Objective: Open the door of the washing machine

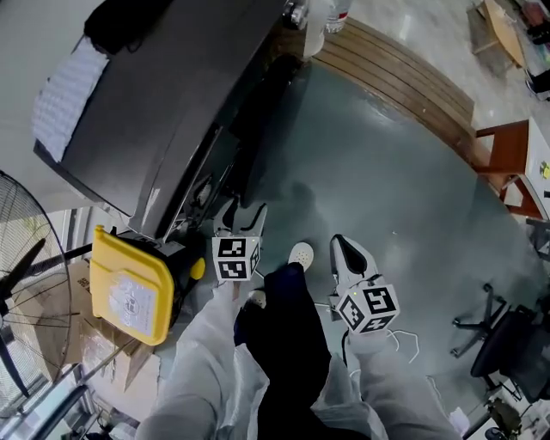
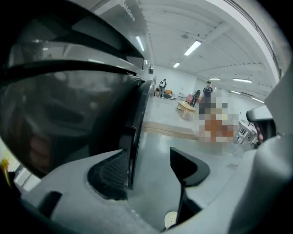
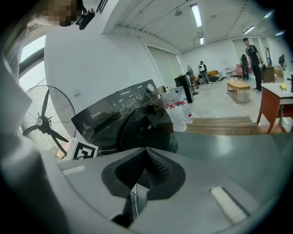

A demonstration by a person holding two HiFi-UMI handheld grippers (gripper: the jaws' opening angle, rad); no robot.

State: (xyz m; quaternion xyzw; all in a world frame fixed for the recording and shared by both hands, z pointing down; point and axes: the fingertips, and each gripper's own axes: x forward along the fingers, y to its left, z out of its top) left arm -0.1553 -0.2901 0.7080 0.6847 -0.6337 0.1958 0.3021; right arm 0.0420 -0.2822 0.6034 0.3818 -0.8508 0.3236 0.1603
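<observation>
The dark grey washing machine stands at the upper left of the head view, its round dark door facing the floor space. My left gripper is at the door's rim. In the left gripper view it is open, and the door's edge stands between the jaws, up against the left pad. The right pad is clear of the edge. My right gripper hangs over the floor to the right, away from the machine. Its jaws are shut with nothing in them.
A yellow container sits at the machine's near corner, and a standing fan is to its left. Water bottles and a wooden platform lie beyond. A black office chair and a wooden table are at the right. My shoe is on the floor.
</observation>
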